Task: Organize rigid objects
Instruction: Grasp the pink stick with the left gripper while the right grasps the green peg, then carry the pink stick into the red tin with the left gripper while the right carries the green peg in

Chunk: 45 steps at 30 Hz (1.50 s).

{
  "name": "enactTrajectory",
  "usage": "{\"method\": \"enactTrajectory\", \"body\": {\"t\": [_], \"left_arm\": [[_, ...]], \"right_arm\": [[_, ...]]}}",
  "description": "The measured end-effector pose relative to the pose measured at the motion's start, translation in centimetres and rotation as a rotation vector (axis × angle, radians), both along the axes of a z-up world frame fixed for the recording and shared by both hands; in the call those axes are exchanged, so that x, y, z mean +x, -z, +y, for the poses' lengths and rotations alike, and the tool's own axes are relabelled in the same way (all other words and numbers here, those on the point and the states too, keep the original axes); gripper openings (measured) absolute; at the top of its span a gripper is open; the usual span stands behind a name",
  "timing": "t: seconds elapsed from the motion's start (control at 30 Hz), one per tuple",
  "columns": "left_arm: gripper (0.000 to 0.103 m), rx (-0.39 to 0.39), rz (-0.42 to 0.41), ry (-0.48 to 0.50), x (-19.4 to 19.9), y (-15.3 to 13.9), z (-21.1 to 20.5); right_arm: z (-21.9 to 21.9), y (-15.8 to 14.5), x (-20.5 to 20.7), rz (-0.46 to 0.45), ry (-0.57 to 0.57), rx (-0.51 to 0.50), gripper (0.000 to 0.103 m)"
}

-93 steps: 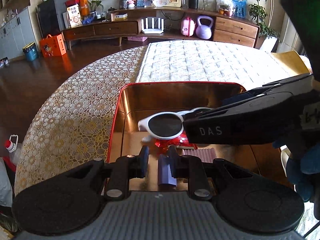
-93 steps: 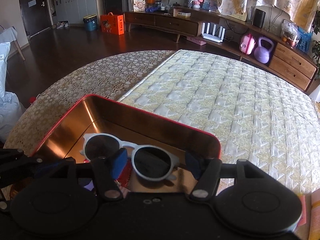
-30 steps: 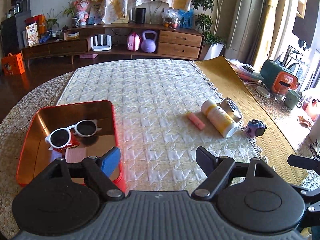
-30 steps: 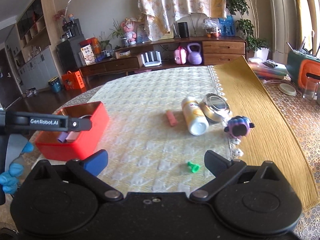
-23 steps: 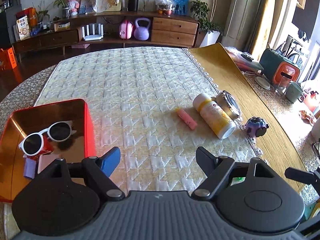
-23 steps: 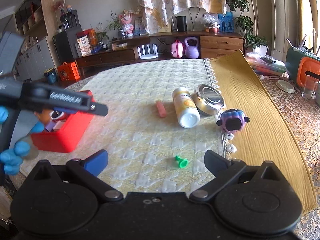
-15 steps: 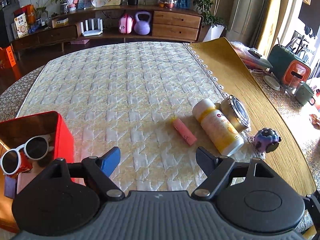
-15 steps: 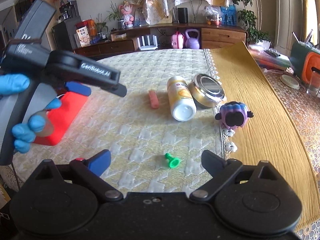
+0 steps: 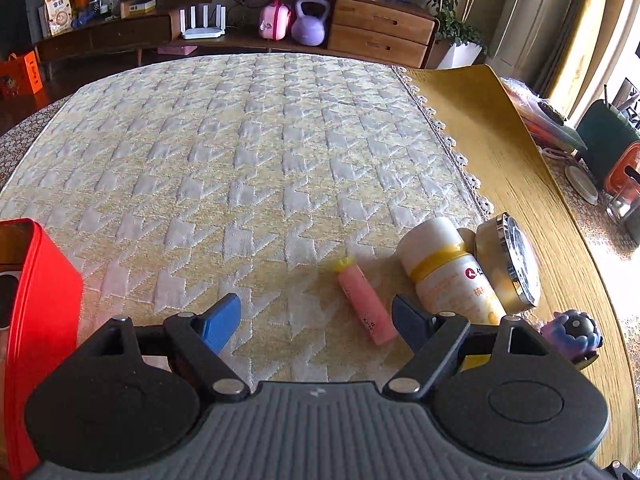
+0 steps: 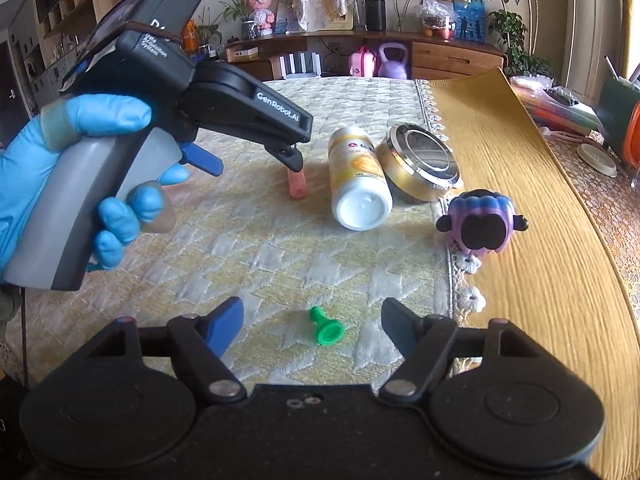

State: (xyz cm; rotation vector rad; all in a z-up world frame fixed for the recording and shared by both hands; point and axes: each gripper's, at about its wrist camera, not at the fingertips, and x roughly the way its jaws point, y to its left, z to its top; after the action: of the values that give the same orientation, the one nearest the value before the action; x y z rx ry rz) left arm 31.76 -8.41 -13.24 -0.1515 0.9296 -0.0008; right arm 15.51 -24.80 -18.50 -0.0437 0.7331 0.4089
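Note:
My left gripper (image 9: pixel 316 316) is open and empty, low over the cream quilted cloth, with a pink tube (image 9: pixel 366 306) lying just inside its right finger. The right wrist view shows the left gripper (image 10: pixel 256 160) from the side, its tips over the pink tube (image 10: pixel 297 186). Beside the tube lie a white and yellow bottle (image 9: pixel 448 268) and a round gold tin (image 9: pixel 510 260). My right gripper (image 10: pixel 312 322) is open and empty above a small green peg (image 10: pixel 326 326). The red tin box (image 9: pixel 36 320) stands at the left edge.
A purple sheep toy (image 10: pixel 482 224) stands on the edge of the yellow mat (image 10: pixel 540 240). Cups, a plate and an orange and green container (image 9: pixel 608 152) sit at the far right. A sideboard (image 9: pixel 280 32) with clutter lines the back wall.
My left gripper has moved right, away from the red box, and closed in on the pink tube. My right gripper has come lower and nearer the green peg. Both stay open.

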Motion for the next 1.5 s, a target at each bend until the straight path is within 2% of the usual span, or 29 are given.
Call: {"method": "enactTrajectory", "body": {"t": [0.17,0.27,0.4,0.43,0.6,0.67,0.77,0.9,0.97,1.23,1.5], "left_arm": [[0.083,0.017,0.01,-0.012,0.8,0.9,-0.7],[0.083,0.021,0.012,-0.017,1.0,1.4,-0.9],[0.082,0.045,-0.008,-0.007,1.0,1.6,-1.2],[0.079,0.05,-0.015,-0.006,0.9,1.7,-1.2],[0.055,0.103,-0.037,0.002,0.3,1.6,-1.1],[0.037,0.105,-0.043,-0.004,0.2,1.5,-0.9],[0.027,0.112,-0.045,0.014,0.1,1.4,-0.7],[0.021,0.115,-0.044,0.031,0.0,1.3,-0.6],[0.015,0.109,-0.041,0.042,-0.1,1.2,-0.6],[0.015,0.069,-0.045,0.059,-1.6,0.2,0.8],[0.015,0.027,-0.049,0.057,-4.5,-1.7,2.4]], "right_arm": [[0.1,0.4,0.3,0.004,-0.003,-0.017,0.069],[0.2,0.6,0.3,-0.003,-0.013,-0.03,0.062],[0.4,0.6,0.1,-0.022,-0.029,-0.052,0.048],[0.5,0.6,0.1,-0.025,-0.034,-0.055,0.044],[1.1,0.7,-0.6,-0.045,-0.046,-0.089,0.037],[1.2,0.7,-0.8,-0.047,-0.048,-0.093,0.033],[1.2,0.7,-0.9,-0.048,-0.045,-0.093,0.026],[1.2,0.6,-0.7,-0.047,-0.025,-0.089,0.014],[1.1,0.6,-0.6,-0.039,-0.016,-0.079,0.014],[0.7,0.0,-1.0,-0.026,0.029,-0.025,0.014],[1.3,-1.7,-2.0,-0.051,0.033,0.009,0.014]]}}
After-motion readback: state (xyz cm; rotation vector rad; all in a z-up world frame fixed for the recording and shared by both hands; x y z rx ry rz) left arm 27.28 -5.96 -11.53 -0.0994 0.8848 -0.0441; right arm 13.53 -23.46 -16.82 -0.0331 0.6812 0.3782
